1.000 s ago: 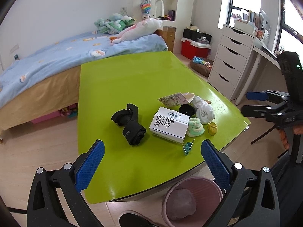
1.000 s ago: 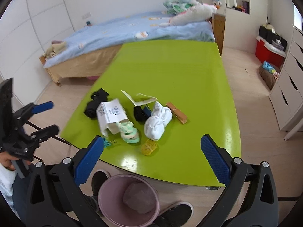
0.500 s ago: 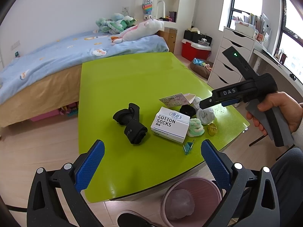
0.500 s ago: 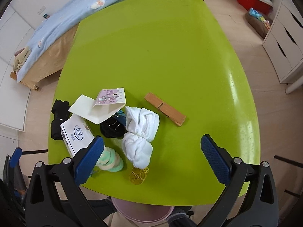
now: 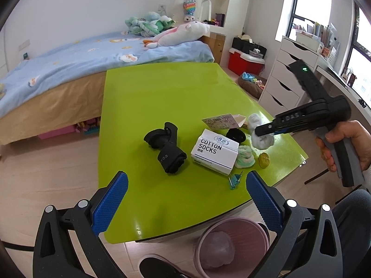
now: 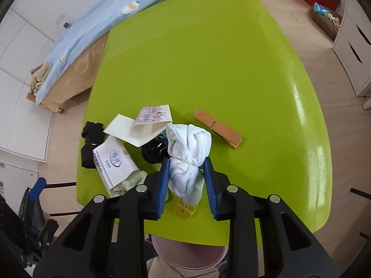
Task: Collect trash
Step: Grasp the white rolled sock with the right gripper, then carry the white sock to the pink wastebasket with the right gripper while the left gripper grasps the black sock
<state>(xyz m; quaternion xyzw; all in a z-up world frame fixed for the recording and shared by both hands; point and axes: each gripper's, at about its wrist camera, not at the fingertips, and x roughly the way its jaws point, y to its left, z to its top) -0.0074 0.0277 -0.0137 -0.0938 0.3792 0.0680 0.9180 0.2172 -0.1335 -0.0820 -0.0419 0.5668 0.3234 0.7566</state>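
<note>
A white sock bundle lies on the green table. My right gripper has closed its blue pads around the bundle's lower half; it also shows in the left wrist view. My left gripper is open and empty above the table's near edge. A pink trash bin with crumpled paper stands on the floor below that edge. A yellow round item, a white "Cotton Socks" box and a folded card lie close by.
Black socks, a green-white sock roll, a black roll, a teal clip and a wooden clothespin lie on the table. A bed stands behind, white drawers to the right.
My right gripper has dropped to the white sock bundle and its jaws have narrowed from wide open to pinching it. My left gripper has stayed nearly still.
</note>
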